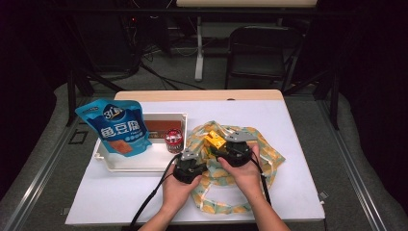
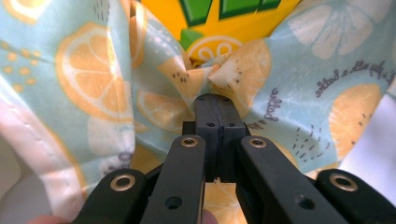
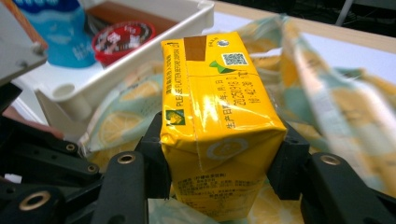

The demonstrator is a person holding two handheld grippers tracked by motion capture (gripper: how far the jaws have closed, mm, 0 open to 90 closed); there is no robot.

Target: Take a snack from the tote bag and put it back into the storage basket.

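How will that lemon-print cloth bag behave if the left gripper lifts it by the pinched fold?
The lemon-print bag looks like thin, creased fabric, so it will probably droop and sag. The left gripper pinches only a small fold, so it may slip free. The yellow carton in the right gripper seems stiffer.

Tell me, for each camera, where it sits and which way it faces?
High view: above the person's side, facing forward and down on the white table; both forearms enter from below.
Left gripper view: on the left gripper, whose shut jaws pinch the lemon-print cloth bag.
Right gripper view: on the right gripper, gripping the yellow drink carton.
All views share carton and bag.
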